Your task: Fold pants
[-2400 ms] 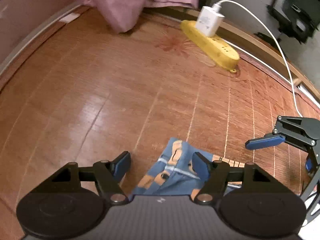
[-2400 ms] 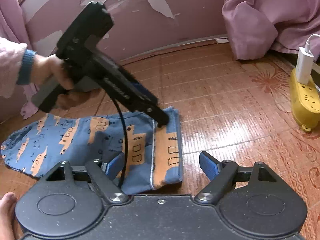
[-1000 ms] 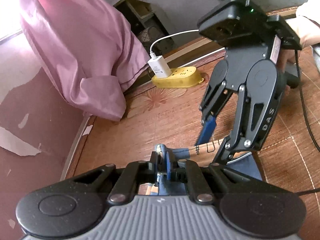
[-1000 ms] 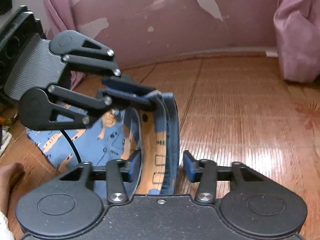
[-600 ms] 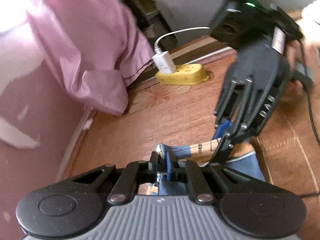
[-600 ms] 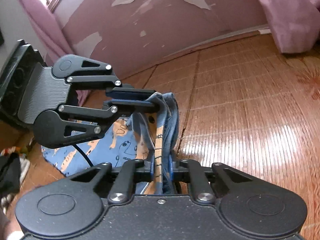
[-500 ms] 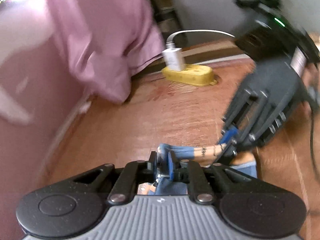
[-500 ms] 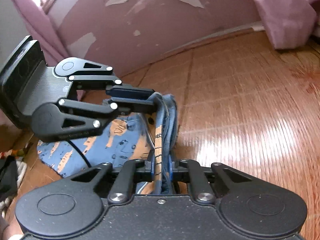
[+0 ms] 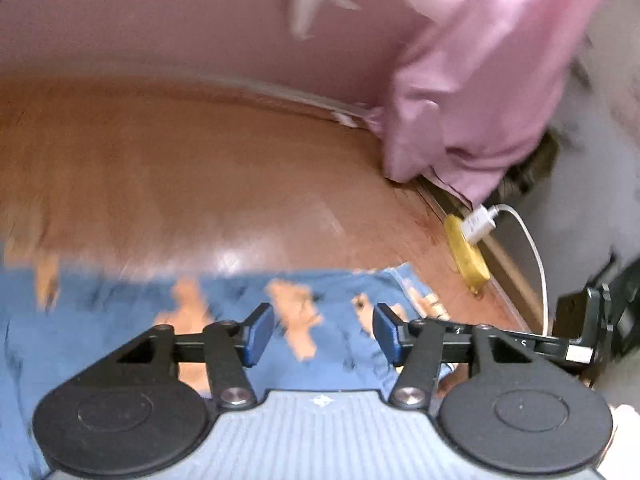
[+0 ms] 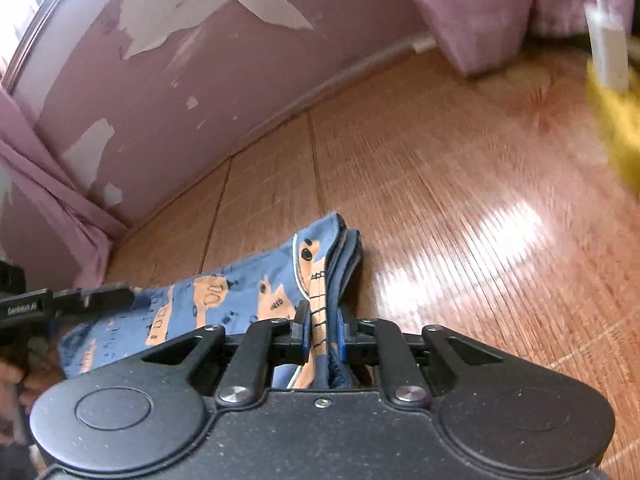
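The blue pants (image 9: pixel 192 320) with orange print lie spread on the wooden floor beneath my left gripper (image 9: pixel 322 334). Its blue pads stand wide apart with nothing between them. The image is blurred. In the right wrist view my right gripper (image 10: pixel 320 336) is shut on the folded edge of the pants (image 10: pixel 240 296), which rises in stacked layers between the pads. The left gripper (image 10: pixel 60 304) shows at the left edge there, and the right gripper (image 9: pixel 580 344) shows at the right edge of the left wrist view.
A yellow power strip (image 9: pixel 466 256) with a white charger (image 9: pixel 476 226) and cable lies at the floor's right edge. A pink curtain (image 9: pixel 480 80) hangs over it. A pink wall (image 10: pixel 200 60) with peeling paint borders the floor. A hand (image 10: pixel 16 376) shows low on the left.
My left gripper has let go of the pants and opened, and its view has swung over the spread cloth. The right gripper stays shut on the folded edge.
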The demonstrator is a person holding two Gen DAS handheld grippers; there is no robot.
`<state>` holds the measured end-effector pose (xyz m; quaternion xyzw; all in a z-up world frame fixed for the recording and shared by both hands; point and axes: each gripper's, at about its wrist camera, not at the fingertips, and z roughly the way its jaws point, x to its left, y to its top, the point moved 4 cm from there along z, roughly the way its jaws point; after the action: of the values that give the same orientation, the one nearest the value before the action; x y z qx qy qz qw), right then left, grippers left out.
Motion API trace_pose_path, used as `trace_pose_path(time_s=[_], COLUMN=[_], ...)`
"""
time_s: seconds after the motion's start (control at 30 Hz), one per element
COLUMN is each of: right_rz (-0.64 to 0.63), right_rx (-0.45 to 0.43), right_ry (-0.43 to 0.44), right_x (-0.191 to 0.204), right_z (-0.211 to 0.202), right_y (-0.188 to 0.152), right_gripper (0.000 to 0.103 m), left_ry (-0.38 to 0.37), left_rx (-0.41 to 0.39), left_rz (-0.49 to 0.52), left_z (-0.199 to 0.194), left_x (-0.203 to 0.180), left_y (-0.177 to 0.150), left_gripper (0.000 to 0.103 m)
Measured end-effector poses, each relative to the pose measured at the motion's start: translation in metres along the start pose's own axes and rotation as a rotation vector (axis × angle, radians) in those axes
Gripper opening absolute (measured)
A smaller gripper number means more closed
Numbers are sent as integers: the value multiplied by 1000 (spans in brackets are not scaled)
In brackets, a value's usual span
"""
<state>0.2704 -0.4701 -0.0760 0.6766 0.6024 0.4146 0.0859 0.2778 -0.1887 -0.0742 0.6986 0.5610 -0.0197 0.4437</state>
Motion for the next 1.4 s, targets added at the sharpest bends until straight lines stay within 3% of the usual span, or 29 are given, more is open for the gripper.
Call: trace_pose_path(time_s=[0.2, 0.33, 0.5, 0.67, 0.73, 0.8, 0.87, 0.93, 0.97, 1.17, 1.27, 1.33, 1.4], right_rz=[-169, -333, -559, -751, -776, -792, -819, -834, -837, -800, -766, -770, -784], right_rx=[-93, -107, -39, 14, 20, 26, 12, -6, -8, 26, 29, 24, 16], right_ry=[-81, -113, -162, -216, -232, -245, -256, -263, -265, -258, -230, -227, -232], right_x=[79, 151, 222, 262, 263, 259, 258, 257, 256, 244, 242, 242, 244], right_z=[-14, -3, 34, 72, 80, 85, 83, 78, 75, 71, 66, 66, 66], right_y=[-7, -24, -62, -97, -105, -108, -110, -114, -117, -127, -134, -137, -139], right_gripper=[13, 12, 12, 12, 14, 19, 34, 58, 58, 57, 39, 19, 17], left_ry=[-94, -188, -272, -256, -239, -206, -162, -142, -130, -92, -59, -38, -30], left_rx=[-18, -39, -34, -17, 6, 24, 49, 67, 72, 97, 108, 115, 121], left_rz=[-121, -178, -252, -268, -284, -290, -293, -292, -293, -282, -275, -287, -295], left_z=[-34, -51, -54, -43, -35, -28, -21, -17, -15, -10, -9, -6, -4], left_x=[41, 59, 74, 88, 94, 96, 98, 100, 100, 94, 95, 95, 96], left_y=[-12, -5, -3, -8, -9, -9, -9, -10, -11, -14, -14, -14, -14], left_gripper=[90, 94, 95, 94, 90, 77, 65, 56, 54, 44, 34, 24, 14])
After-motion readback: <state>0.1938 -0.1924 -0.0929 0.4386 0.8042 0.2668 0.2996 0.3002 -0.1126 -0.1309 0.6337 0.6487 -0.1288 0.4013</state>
